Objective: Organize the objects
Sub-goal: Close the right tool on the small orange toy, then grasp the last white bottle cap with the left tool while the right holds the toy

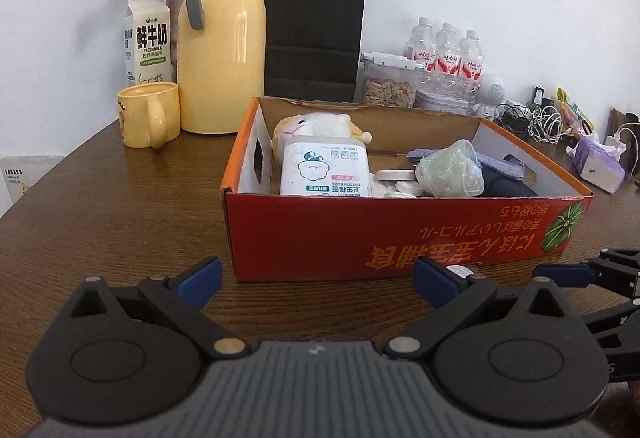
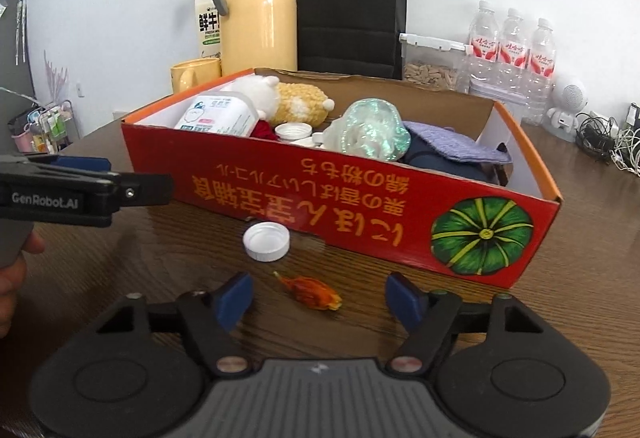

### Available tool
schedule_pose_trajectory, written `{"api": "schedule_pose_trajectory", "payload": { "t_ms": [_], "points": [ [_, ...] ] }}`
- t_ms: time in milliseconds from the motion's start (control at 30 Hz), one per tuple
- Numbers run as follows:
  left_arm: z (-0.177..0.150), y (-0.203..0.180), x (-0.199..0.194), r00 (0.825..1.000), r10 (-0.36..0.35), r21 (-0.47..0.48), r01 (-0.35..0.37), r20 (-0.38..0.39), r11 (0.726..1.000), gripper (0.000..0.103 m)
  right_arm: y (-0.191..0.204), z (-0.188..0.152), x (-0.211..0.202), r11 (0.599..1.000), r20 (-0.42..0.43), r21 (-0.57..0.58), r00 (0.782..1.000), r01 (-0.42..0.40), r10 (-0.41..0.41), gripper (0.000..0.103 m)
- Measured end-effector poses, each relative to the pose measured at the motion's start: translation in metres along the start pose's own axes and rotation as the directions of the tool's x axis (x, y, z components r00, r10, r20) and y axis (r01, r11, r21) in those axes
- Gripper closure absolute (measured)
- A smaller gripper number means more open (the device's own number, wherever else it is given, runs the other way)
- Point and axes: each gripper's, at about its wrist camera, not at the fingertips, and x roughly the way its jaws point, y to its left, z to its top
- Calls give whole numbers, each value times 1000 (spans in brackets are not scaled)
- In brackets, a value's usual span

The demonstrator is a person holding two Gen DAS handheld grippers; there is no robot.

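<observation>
A red cardboard box [image 1: 400,234] with a pumpkin picture stands on the brown table. It holds a cotton buds pack [image 1: 325,168], a plush toy [image 1: 316,126], white lids, a shiny crumpled cup [image 1: 450,170] and a purple cloth. My left gripper [image 1: 316,280] is open just before the box's front wall, with nothing between its fingers. My right gripper [image 2: 320,298] is open low over the table. A small orange dried piece [image 2: 310,292] lies between its fingers, untouched by the pads. A white cap [image 2: 266,241] lies beyond it, beside the box [image 2: 360,198].
Behind the box stand a yellow thermos jug [image 1: 222,38], a yellow mug [image 1: 146,116], a milk carton [image 1: 148,38], a black paper bag [image 1: 312,18], a seed container [image 1: 388,82] and water bottles [image 1: 448,54]. Cables and a tissue pack [image 1: 598,164] lie at the right.
</observation>
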Motion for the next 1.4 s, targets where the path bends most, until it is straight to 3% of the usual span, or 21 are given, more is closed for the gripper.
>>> {"api": "schedule_pose_trajectory", "payload": {
  "t_ms": [133,200,367,867,1400],
  "points": [
    [0,1,1,1000,0,-3,0,-2,1000,0,0,0,0,1000,4,9,1000,-11,11,57],
    [0,1,2,1000,-2,-3,2,-6,1000,0,1,0,-1,1000,9,7,1000,-12,12,74],
    [0,1,6,1000,6,-2,-6,-24,1000,0,4,0,-2,999,11,-10,999,-31,31,88],
    [-4,-10,8,999,43,44,-42,-27,998,0,-7,1,-19,1000,103,24,995,-16,14,91],
    [-7,-68,31,996,3,125,8,-94,992,0,-61,-7,-41,991,159,115,983,73,-91,91]
  ]
}}
